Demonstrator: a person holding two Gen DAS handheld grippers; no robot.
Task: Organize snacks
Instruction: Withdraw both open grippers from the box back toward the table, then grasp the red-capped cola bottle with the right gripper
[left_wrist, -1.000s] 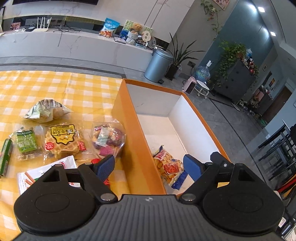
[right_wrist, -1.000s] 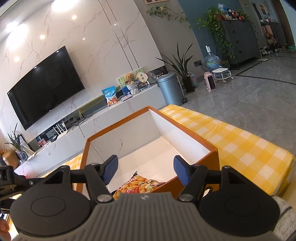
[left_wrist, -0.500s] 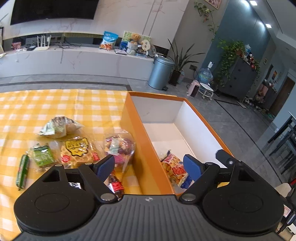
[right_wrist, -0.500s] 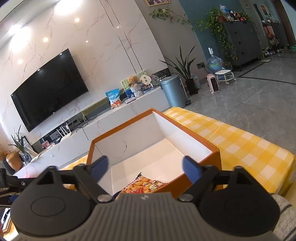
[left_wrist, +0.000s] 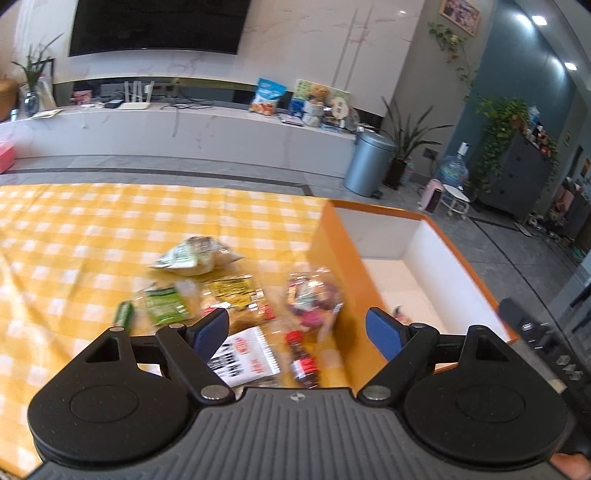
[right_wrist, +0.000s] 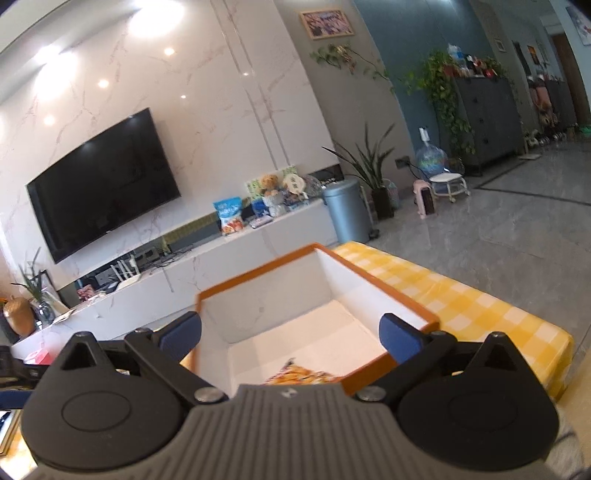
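Left wrist view: left tongs (left_wrist: 297, 328) spread, hovering nearest the snack packets (left_wrist: 236, 295), orange box (left_wrist: 334, 258) lying to their right.

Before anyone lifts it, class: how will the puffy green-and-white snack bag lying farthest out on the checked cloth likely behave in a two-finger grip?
The puffy snack bag looks air-filled, so probably light and squashy. Its glossy film may slip between the pads. The crimped ends seem the safer place to pinch.

Both wrist views look forward and down over the table (left_wrist: 74, 229); they share the orange box (left_wrist: 334, 258) (right_wrist: 388, 295).
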